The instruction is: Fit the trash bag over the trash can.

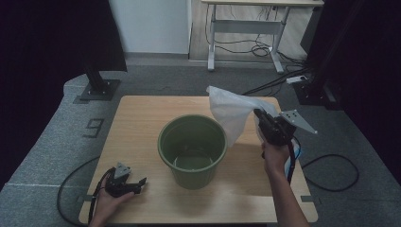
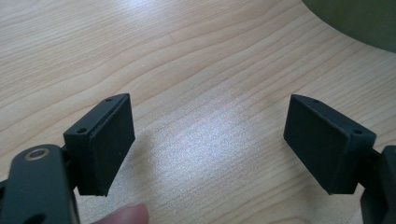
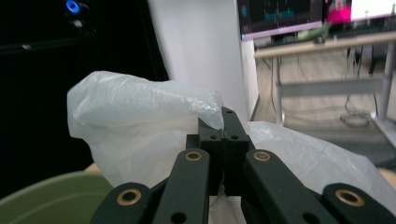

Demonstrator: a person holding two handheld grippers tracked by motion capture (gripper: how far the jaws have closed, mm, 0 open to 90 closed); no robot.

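Note:
A green plastic bucket point(image 1: 193, 150) stands upright in the middle of the wooden table point(image 1: 142, 118). Its rim point(image 3: 42, 196) shows low at the left of the right gripper view. My right gripper point(image 1: 259, 116) hangs above the table to the right of the bucket, shut on a white plastic bag point(image 1: 231, 111) that spreads up and left over the bucket's far right rim. In the right gripper view the jaws point(image 3: 222, 133) are pressed together on the bag point(image 3: 140, 121). My left gripper point(image 1: 140, 181) rests on the table at the front left, open, with only bare wood between its pads point(image 2: 112, 144).
A desk point(image 1: 255, 19) with cables under it stands beyond the table. Black stand bases point(image 1: 98, 87) sit on the grey floor at the back left and right. A cable point(image 1: 331, 172) loops on the floor to the right. The bucket's edge point(image 2: 355, 18) shows at the top right of the left gripper view.

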